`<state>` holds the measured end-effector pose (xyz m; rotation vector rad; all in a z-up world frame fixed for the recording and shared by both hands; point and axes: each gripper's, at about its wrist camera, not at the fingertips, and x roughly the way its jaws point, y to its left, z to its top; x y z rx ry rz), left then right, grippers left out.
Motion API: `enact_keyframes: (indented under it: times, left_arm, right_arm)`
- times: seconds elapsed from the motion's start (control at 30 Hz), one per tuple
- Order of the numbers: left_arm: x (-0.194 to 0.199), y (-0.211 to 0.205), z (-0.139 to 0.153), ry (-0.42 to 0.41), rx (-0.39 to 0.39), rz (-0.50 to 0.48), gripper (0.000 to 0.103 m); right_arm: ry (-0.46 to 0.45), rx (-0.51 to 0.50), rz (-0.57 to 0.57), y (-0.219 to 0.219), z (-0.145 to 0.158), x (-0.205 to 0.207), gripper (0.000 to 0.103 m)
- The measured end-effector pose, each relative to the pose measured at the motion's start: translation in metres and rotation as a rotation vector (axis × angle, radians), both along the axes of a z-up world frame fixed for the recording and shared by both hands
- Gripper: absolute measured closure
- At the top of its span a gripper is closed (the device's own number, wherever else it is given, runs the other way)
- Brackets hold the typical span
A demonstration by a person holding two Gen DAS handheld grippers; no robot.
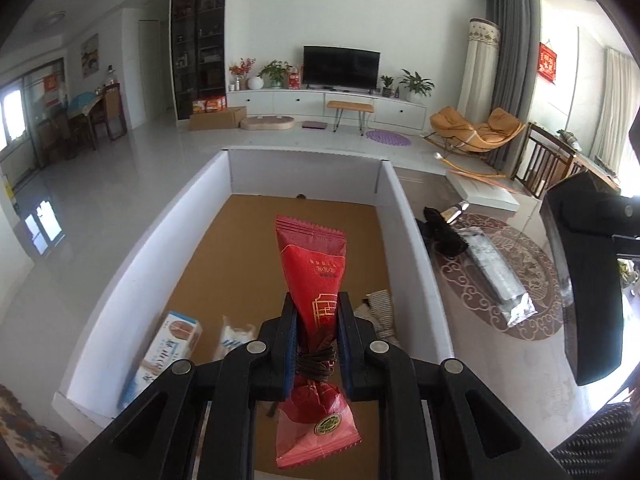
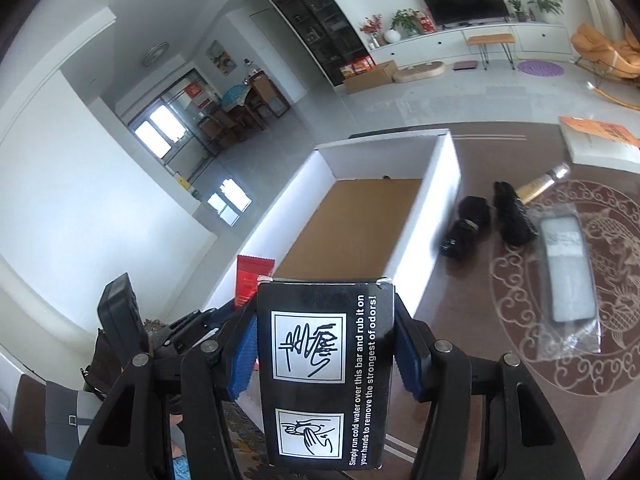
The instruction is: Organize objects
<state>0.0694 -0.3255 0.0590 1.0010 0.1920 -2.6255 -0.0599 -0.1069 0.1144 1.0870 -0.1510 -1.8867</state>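
Objects for sorting lie in and around one large white-walled box (image 1: 120, 280) with a brown cardboard floor, standing on a glossy dark table (image 1: 480, 380) that bears one round ornamental pattern. Inside the box, near its close end, three things show: one pale blue carton (image 1: 168, 344), one white packet (image 1: 236, 340) partly hidden behind the gripper, and one striped item (image 1: 380, 312) against the right wall. Outside the box, to its right on the table, lie one white book with an orange cover (image 2: 600, 140), one clear plastic sleeve holding a long dark-and-white item (image 2: 568, 272), one black brush with a wooden handle (image 2: 516, 216), and one black bundle (image 2: 466, 232).

Two grippers are at work. Left gripper (image 1: 318, 328) is closed nearly all the way, its pads pinching one red snack packet (image 1: 316, 272) at its tied, narrowed waist, held above the box interior. Right gripper (image 2: 326, 344) stands about half open, its blue pads pressing both sides of one black printed box (image 2: 324, 372) with white hand-washing pictures, held up near the box's close end.
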Motion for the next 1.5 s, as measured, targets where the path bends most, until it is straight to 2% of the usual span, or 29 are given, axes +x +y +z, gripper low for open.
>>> enact_keyframes:
  times: [0.07,0.2,0.33,0.4,0.43,0.47,0.5,0.57,0.6,0.67,0.73,0.83,0.9,1.0,1.1,1.17,1.3,1.4,1.5]
  left_arm:
    - [0.003,-0.020,-0.008,-0.043,-0.048,0.061,0.086]
    - [0.012,-0.046,-0.022,-0.090,-0.052,0.134,0.086]
    - [0.012,-0.051,-0.031,-0.118,-0.077,0.164,0.086]
    - [0.010,-0.052,-0.034,-0.126,-0.086,0.184,0.082]
    - [0.008,-0.051,-0.035,-0.136,-0.087,0.191,0.077]
    - [0.007,-0.051,-0.036,-0.141,-0.091,0.198,0.060]
    - [0.007,-0.049,-0.036,-0.137,-0.096,0.204,0.040]
    - [0.009,-0.041,-0.031,-0.103,-0.116,0.215,0.018]
    - [0.009,-0.036,-0.028,-0.081,-0.125,0.212,0.015]
    - [0.008,-0.023,-0.022,-0.045,-0.125,0.187,0.015]
    - [0.008,-0.007,-0.016,-0.004,-0.099,0.143,0.015]
    - [0.004,0.029,-0.009,0.061,-0.045,0.041,0.015]
    - [-0.003,0.062,-0.004,0.086,-0.001,-0.060,0.015]
    - [-0.013,0.122,0.001,0.104,0.046,-0.240,0.014]
    - [-0.024,0.184,-0.008,0.061,0.072,-0.410,0.013]
    - [-0.035,0.216,-0.022,0.014,0.103,-0.476,0.013]
    - [-0.059,0.252,-0.061,-0.081,0.171,-0.486,0.013]
    - [-0.080,0.254,-0.088,-0.140,0.186,-0.428,0.013]
    - [-0.093,0.245,-0.106,-0.163,0.179,-0.377,0.013]
  right_arm:
    - [0.008,0.006,0.045,-0.034,-0.004,0.006,0.044]
    - [0.016,0.065,0.101,-0.082,-0.032,0.016,0.044]
    - [-0.014,0.118,0.120,-0.101,-0.067,0.018,0.043]
    - [-0.026,0.144,0.108,-0.102,-0.077,0.016,0.038]
    - [-0.023,0.148,0.094,-0.099,-0.078,0.015,0.035]
    - [-0.012,0.146,0.077,-0.094,-0.077,0.015,0.029]
    - [0.003,0.141,0.059,-0.087,-0.076,0.014,0.022]
    - [0.054,0.135,0.011,-0.069,-0.070,0.011,0.017]
    - [0.088,0.141,-0.021,-0.058,-0.067,0.009,0.013]
    - [0.164,0.168,-0.107,-0.029,-0.066,0.005,0.007]
    - [0.235,0.212,-0.209,0.005,-0.072,0.000,0.004]
    - [0.287,0.339,-0.388,0.064,-0.100,-0.011,0.004]
    - [0.268,0.445,-0.479,0.101,-0.128,-0.018,0.004]
    - [0.239,0.545,-0.584,0.157,-0.160,-0.022,0.004]
    - [0.209,0.608,-0.664,0.204,-0.179,-0.016,0.004]
    - [0.182,0.628,-0.699,0.224,-0.187,-0.015,0.004]
    - [0.141,0.584,-0.717,0.247,-0.188,-0.013,0.004]
    - [0.148,0.577,-0.692,0.243,-0.188,-0.014,0.004]
    - [0.137,0.563,-0.671,0.239,-0.190,-0.016,0.001]
